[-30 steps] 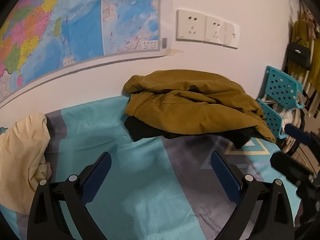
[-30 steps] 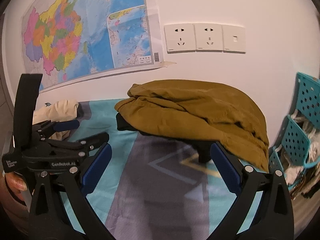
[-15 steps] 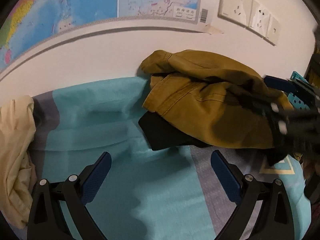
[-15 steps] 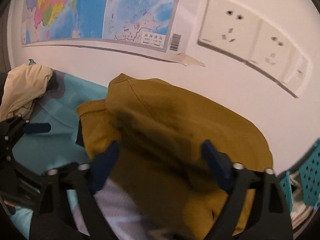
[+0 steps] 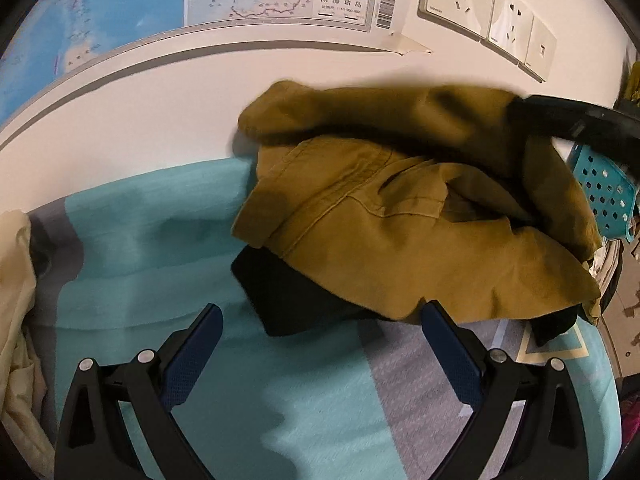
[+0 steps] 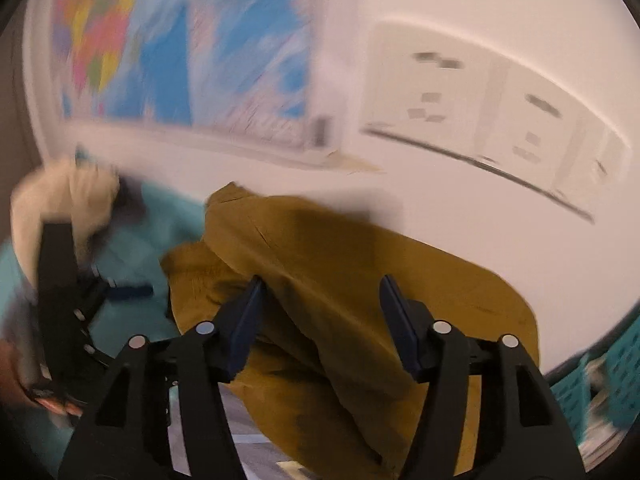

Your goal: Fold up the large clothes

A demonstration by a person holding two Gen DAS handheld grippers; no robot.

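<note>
Your mustard-brown jacket (image 5: 400,232) lies crumpled over a black garment (image 5: 288,296) — both just ahead of your left gripper (image 5: 320,356).

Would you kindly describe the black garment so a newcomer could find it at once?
Start at the wall map; below it lies the teal bedspread. Against the wall sits a mustard jacket, and the black garment pokes out from under its near edge: the only black cloth, flat, mostly covered.

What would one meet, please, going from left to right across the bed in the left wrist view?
Cream garment → teal bedsheet → black garment → mustard jacket → teal perforated basket.
</note>
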